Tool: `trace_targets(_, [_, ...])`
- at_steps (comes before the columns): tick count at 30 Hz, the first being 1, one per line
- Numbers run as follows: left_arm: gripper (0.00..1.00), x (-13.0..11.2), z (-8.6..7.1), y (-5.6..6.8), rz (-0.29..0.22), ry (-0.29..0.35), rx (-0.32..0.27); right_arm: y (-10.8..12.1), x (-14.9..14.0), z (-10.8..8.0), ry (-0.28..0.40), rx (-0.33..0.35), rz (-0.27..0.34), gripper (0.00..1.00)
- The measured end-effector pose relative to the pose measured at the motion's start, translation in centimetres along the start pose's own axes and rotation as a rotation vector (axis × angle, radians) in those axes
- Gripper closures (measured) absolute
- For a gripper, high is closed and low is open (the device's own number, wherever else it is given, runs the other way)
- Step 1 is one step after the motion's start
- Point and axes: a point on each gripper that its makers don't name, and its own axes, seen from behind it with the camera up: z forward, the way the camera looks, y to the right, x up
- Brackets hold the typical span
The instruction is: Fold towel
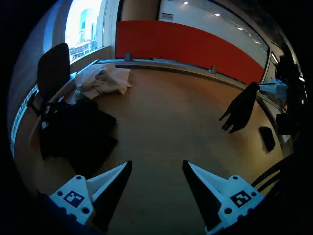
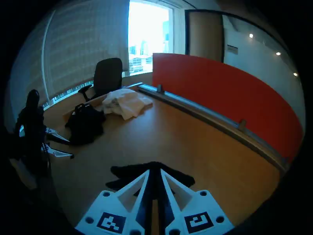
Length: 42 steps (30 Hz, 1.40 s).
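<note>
I'm working in an office. My surface is a long wooden desk backed by a red divider panel on a rail, the sort that splits workstations. A dark office chair stands at the far end, before a tall window showing city towers, with blinds beside it. Recessed ceiling lights shine over what looks like a glass wall.
</note>
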Motion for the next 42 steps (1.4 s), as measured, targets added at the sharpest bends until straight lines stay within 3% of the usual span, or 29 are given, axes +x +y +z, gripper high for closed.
trace_targets(16, [0.05, 0.2, 0.3, 1.3, 0.004, -0.003, -0.006, 6.8, -2.8, -5.2, -0.026, -0.069, 0.031, 0.95])
trace_targets(42, [0.05, -0.6, 0.8, 3.0, 0.022, -0.036, 0.000, 20.8, -9.1, -13.2, -0.097, -0.222, 0.119, 0.95])
